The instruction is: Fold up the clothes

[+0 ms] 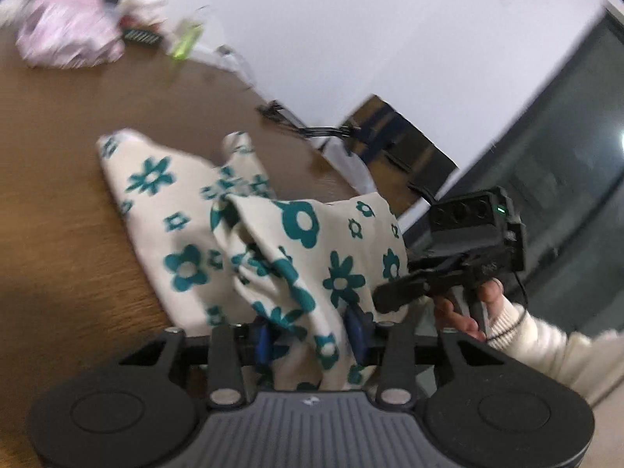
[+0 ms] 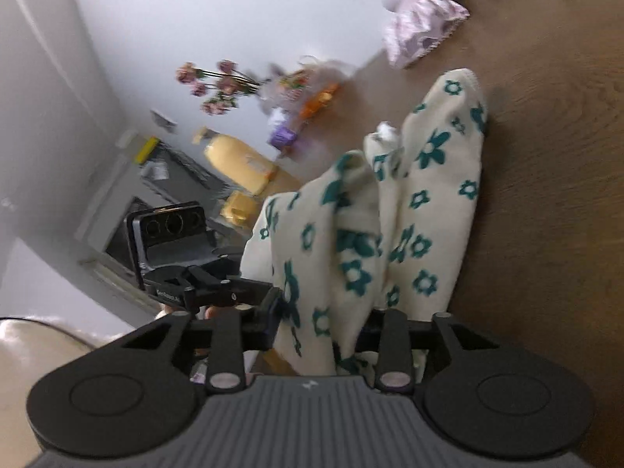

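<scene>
1. A cream garment printed with teal flowers is seen lifted off a brown wooden tabletop, its far end trailing on the wood toward 11 o'clock in the left wrist view.
2. A gathered fold of the garment is pinched between the blue pads of the left gripper, the jaws set narrow on the cloth.
3. The right gripper is likewise closed on a bunched fold of the same garment, which hangs from both grips.
4. From the left camera, the right gripper is seen at 3 o'clock, carried in a hand with a cream cuff, just beside the cloth's edge.
5. Bare wood is shown open at 9 o'clock of the garment; a pink bundle lies well apart at 11 o'clock near the tabletop's far edge.
6. In the right wrist view, blurred flowers and a yellow bottle are seen at 10 o'clock, beyond the tabletop's edge.
</scene>
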{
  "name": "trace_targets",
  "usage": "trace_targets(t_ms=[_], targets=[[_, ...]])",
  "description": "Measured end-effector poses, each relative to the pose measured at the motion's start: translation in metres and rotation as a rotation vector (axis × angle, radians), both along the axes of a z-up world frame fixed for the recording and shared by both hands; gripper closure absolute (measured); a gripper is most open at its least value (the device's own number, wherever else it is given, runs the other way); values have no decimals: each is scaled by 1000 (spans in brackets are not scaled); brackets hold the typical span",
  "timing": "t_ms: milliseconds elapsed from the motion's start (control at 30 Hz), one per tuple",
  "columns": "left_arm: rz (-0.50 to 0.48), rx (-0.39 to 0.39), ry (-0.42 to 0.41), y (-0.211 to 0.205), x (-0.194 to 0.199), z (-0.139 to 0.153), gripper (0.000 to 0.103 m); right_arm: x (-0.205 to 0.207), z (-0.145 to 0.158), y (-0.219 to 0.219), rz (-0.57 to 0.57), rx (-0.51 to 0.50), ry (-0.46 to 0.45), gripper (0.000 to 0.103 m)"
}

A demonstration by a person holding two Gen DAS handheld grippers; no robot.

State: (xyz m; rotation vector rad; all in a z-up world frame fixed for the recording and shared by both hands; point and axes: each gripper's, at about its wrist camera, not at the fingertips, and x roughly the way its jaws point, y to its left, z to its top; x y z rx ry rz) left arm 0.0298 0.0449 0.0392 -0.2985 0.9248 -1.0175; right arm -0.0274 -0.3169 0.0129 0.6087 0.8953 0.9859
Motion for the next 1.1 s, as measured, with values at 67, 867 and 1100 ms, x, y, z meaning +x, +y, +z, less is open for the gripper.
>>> trace_targets(t_ms=[67, 867, 1100], targets=[[12, -2, 23, 1, 5, -7, 68, 1, 2, 1, -18, -31, -11, 46], [262, 358, -356, -52, -19, 25, 74, -23, 42, 90, -201, -629, -602, 76], [256, 325, -336, -44, -14, 9, 70, 0, 19, 56, -224, -464, -414, 76]])
